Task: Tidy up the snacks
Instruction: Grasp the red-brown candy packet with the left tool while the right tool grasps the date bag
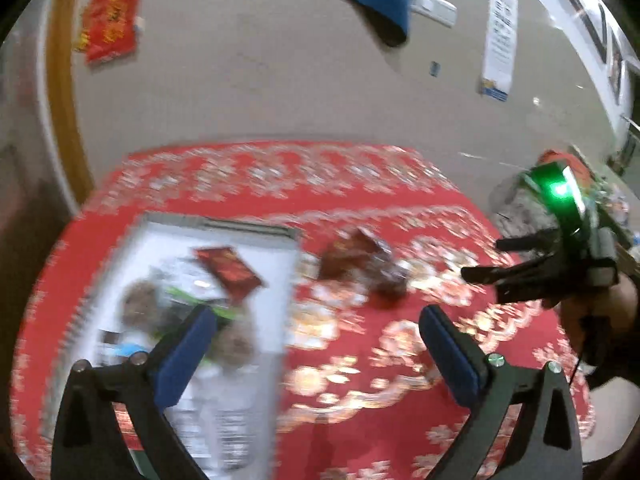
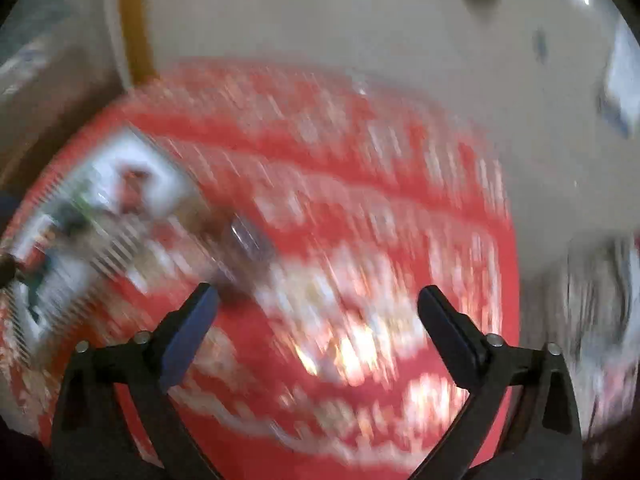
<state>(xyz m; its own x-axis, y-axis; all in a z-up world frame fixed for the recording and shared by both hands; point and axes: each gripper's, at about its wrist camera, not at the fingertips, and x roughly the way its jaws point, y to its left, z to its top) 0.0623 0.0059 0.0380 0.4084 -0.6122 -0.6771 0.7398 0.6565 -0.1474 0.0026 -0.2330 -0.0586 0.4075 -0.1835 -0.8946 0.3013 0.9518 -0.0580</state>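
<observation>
Both views are blurring. The left gripper [image 1: 318,326] is standing wide apart with nothing between its fingers, hanging over the red patterned table [image 1: 400,208] at the edge of a white basket [image 1: 276,248] holding a red packet [image 1: 230,270]. A dark red snack packet [image 1: 360,266] is lying on the table just beside the basket. The right gripper [image 2: 318,304] is gaping too, holding nothing.

Super blurry shot. The right tool [image 2: 318,300] has its jaws spread wide with nothing between them, over a red patterned cloth [image 2: 400,208]. White tray [image 2: 160,184] of snacks sits off left, a dark packet [image 2: 248,240] just beside it.
</observation>
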